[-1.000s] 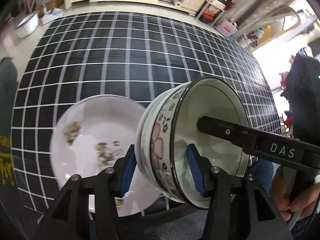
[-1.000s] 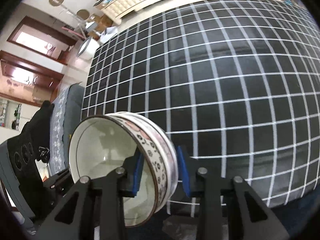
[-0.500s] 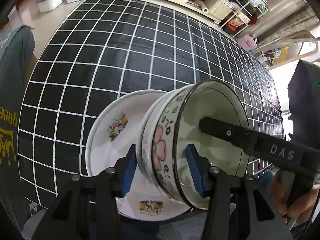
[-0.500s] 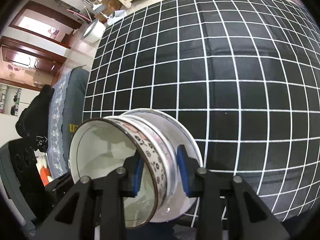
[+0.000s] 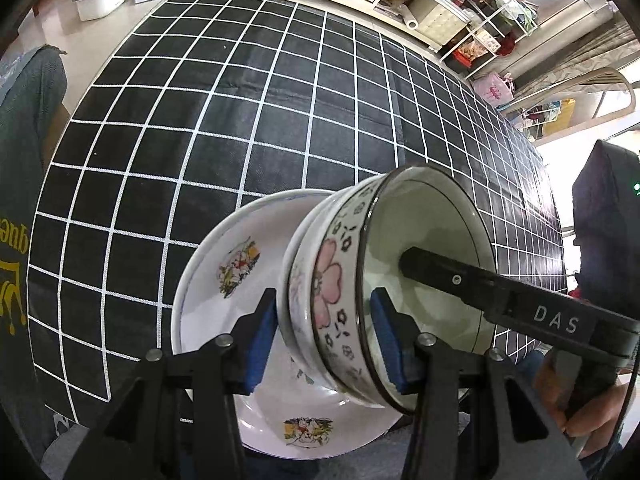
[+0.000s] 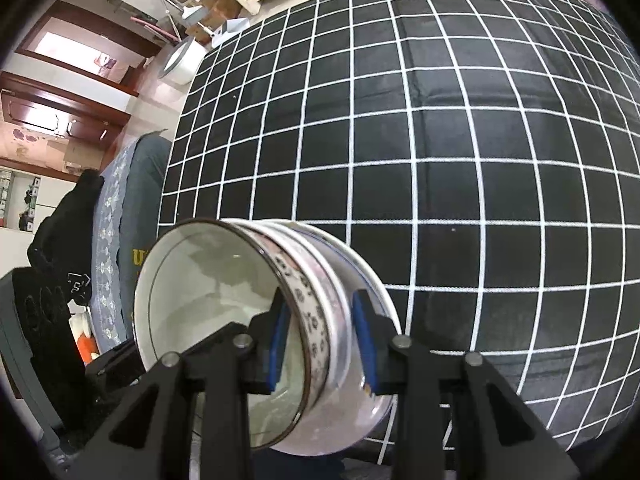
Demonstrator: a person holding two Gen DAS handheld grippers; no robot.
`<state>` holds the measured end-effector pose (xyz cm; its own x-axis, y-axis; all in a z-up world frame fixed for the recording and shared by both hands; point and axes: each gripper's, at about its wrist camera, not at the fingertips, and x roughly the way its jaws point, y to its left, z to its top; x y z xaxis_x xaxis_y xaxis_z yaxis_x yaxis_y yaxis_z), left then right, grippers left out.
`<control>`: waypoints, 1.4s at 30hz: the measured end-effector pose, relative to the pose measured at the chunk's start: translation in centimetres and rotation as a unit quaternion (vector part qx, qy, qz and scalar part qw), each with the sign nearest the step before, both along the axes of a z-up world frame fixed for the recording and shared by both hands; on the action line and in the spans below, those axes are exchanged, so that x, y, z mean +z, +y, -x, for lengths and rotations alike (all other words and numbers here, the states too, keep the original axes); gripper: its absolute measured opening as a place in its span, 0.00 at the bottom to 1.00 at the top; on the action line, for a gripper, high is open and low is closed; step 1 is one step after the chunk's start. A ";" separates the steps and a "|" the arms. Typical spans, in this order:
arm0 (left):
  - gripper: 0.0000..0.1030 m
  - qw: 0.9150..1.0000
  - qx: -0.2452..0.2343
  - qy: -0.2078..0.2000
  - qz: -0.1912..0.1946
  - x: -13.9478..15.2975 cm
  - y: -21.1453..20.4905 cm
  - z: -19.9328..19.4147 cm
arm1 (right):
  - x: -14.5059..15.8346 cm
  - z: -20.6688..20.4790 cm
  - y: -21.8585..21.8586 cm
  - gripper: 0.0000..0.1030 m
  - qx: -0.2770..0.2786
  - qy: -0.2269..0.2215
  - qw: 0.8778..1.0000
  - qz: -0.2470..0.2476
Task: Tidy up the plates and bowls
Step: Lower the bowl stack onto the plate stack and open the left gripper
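Black, white-gridded table was recorded; flowered bowl stack was gripped by left claw and right claw, held tilted just over decorated plate.

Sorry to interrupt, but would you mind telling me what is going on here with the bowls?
A person is holding a stack of two nested floral bowls with both handheld grippers, one on each side of the rim. The left gripper and the right gripper each clamp the bowl wall between blue pads. The stack is over a white plate with flower prints, which lies near the front edge of the black grid-patterned tablecloth. Whether it already rests on the plate is unclear.
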<state>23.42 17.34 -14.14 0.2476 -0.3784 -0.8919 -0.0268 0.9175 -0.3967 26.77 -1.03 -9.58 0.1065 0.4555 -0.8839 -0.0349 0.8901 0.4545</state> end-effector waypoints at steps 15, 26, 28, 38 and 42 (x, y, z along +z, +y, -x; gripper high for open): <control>0.43 0.995 0.018 -0.075 -0.061 4.6 0.3 1.8 | 3.6 1.7 -1.1 0.34 -0.002 -0.075 0.996 0.043; 0.44 0.974 0.041 -0.192 -0.116 10.8 -2.9 7.0 | 9.2 6.3 -3.9 0.35 -0.007 -0.176 0.982 0.061; 0.46 0.967 0.045 -0.211 -0.137 11.6 -4.0 8.2 | 10.0 7.1 -4.5 0.35 -0.006 -0.194 0.979 0.066; 0.47 0.947 0.055 -0.269 -0.165 14.3 -7.1 12.8 | 13.1 12.0 -7.1 0.35 -0.013 -0.266 0.960 0.084; 0.47 0.941 0.047 -0.290 -0.166 14.9 -8.3 14.7 | 14.1 13.7 -7.6 0.35 -0.011 -0.298 0.950 0.098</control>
<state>8.73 9.09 0.75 0.7480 -0.0544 -0.6614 0.0188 0.9980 -0.0607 13.08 -8.68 4.50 0.6218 0.2812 -0.7309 -0.2144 0.9588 0.1864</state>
